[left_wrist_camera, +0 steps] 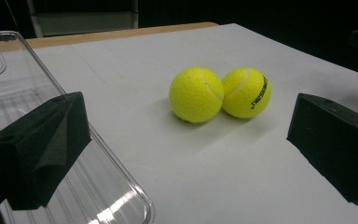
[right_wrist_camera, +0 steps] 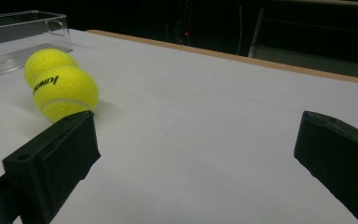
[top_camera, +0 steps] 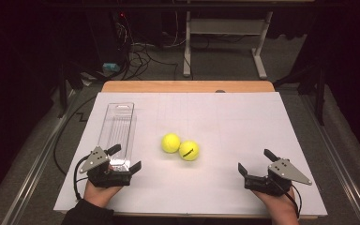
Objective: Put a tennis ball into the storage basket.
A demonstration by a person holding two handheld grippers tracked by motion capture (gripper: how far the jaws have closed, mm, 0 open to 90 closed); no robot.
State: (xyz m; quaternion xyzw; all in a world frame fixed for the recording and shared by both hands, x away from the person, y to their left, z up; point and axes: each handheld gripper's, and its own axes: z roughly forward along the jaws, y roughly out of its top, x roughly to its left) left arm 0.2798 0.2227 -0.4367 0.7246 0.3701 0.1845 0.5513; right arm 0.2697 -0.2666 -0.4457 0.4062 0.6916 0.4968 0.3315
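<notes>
My L gripper [top_camera: 127,158] near table edge, jaws wide apart, nothing btwn; 1 jaw over near end of clear plastic tray [top_camera: 117,126]. My R gripper [top_camera: 255,161] at R side, jaws also wide, empty. Farther in, mid-table [top_camera: 243,117]: 2 yellow tennis balls [top_camera: 179,146] touching, w/ tray just L of them, lying lengthwise.

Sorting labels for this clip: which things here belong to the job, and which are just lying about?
Job:
two tennis balls
clear plastic tray
left gripper, right gripper, jaws open, nothing held

Lying about:
cables on the floor
white desk frame
</notes>
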